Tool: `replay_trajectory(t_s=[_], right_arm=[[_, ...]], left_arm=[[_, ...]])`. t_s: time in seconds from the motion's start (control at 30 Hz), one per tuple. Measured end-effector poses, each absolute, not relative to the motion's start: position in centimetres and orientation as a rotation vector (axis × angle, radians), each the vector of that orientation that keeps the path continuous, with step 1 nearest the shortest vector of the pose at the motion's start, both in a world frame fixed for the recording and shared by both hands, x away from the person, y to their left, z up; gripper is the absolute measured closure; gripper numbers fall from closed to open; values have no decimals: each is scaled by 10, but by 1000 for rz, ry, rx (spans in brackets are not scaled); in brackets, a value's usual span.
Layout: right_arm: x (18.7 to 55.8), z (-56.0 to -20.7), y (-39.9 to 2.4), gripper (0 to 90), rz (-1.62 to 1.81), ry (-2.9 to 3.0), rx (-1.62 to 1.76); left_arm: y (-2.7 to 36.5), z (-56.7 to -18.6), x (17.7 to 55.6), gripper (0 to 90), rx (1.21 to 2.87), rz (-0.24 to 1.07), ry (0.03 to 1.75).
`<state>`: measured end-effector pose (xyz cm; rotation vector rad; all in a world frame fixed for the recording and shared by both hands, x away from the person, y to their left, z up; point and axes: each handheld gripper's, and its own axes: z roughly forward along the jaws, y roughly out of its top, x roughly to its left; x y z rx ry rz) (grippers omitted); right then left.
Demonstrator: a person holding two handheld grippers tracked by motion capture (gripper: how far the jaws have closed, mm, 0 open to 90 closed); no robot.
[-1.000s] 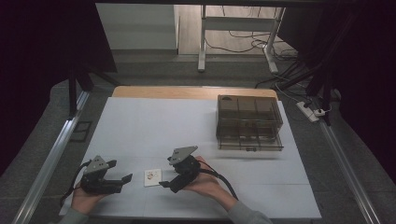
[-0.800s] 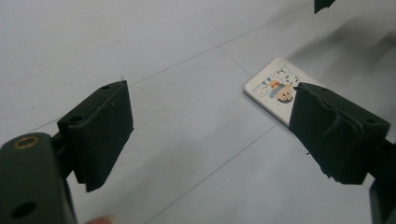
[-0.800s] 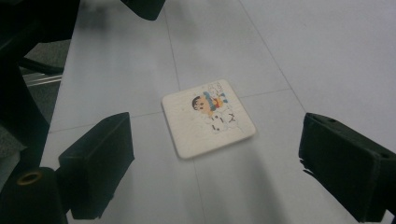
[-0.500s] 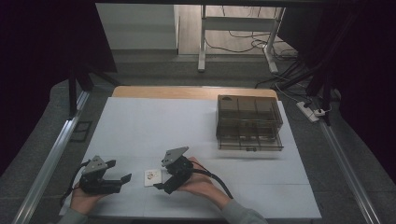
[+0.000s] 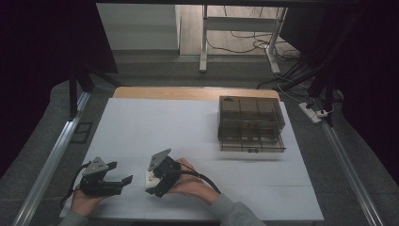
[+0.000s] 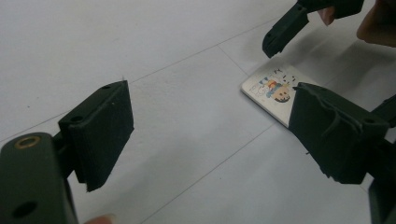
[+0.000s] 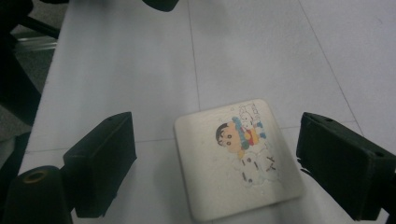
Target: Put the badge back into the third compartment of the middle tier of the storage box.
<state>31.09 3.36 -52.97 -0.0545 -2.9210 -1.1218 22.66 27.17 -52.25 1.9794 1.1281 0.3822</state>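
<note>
A small, flat, square cream tile with rounded corners and a printed cartoon figure (image 7: 238, 164) lies face up on the white-covered table (image 5: 197, 127), close to the near edge and well apart from the smoky translucent plastic drawer box (image 5: 251, 123) farther back on the right.

The right claw (image 5: 151, 181) hovers over the tile, its jaws apart and straddling it: in the right gripper view one black pad (image 7: 103, 158) stands left of the tile and the other right of it, neither touching. The jaws have just been closing a little, with the tile between them. The tile sits slightly skewed to the line between the pads, so a straight squeeze would likely meet corners rather than flat edges.

The left claw (image 5: 123, 181) rests just left of the tile, jaws wide apart and holding nothing. The right hand is plainly nearer and better placed for the pickup.
</note>
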Motion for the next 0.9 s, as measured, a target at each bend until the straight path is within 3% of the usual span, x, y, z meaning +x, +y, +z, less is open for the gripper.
replay_trajectory(t_s=[0.33,0.57,0.9], right_arm=[[317,-538,40,168,-1052,-2939,-52],[314,-536,38,329,-1048,-2984,-19],[312,-533,37,333,-1041,-3005,-24]], left_arm=[[271,-523,227,139,1984,375,1126],[271,-523,227,140,1985,376,1126],[272,-523,227,140,1984,379,1130]])
